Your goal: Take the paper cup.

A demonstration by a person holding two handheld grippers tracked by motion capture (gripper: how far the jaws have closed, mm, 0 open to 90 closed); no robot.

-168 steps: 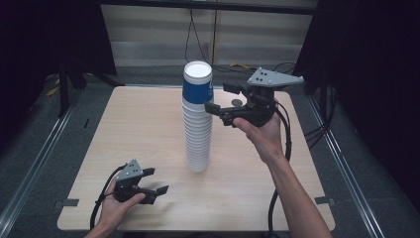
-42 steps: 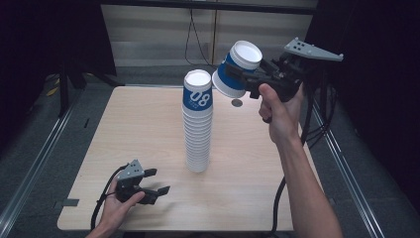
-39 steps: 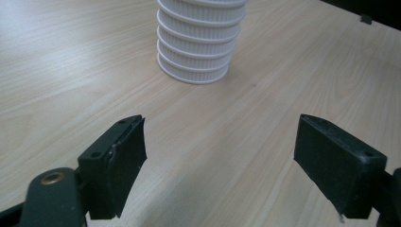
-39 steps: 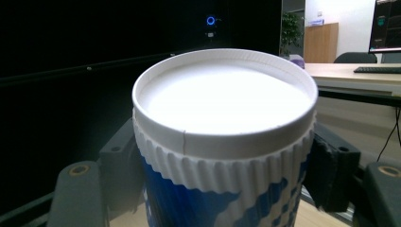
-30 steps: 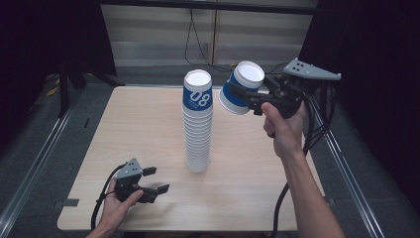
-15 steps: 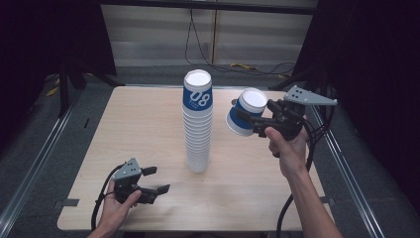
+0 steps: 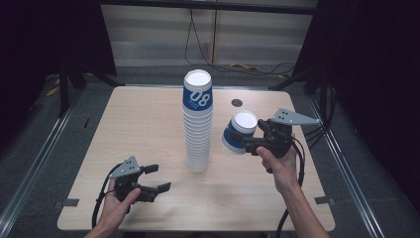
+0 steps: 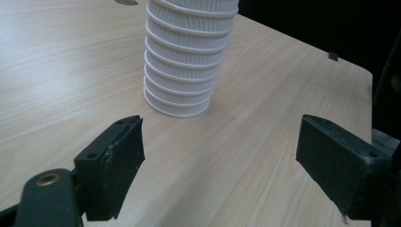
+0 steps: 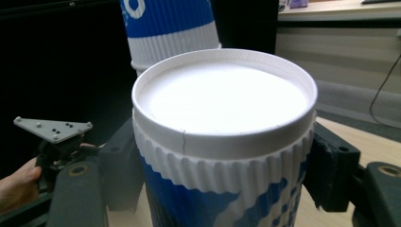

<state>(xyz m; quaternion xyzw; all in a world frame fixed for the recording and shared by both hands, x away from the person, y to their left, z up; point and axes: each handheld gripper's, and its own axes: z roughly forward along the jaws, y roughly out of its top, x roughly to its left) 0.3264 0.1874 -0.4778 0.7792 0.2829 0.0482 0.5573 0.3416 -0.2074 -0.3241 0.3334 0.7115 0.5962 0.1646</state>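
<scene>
Cup [image 7: 239, 131] clamped upside down in the right gripper [image 7: 249, 144] has come down beside the stack [image 7: 197, 124], close above the table [image 7: 138, 129], so set-down looks near. Left gripper [image 7: 154, 178] rests wide and empty.

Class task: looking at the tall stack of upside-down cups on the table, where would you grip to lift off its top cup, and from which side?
Grip the top cup across its blue band, coming level from the open right side. It sits base-up, so only its side wall offers hold.
</scene>
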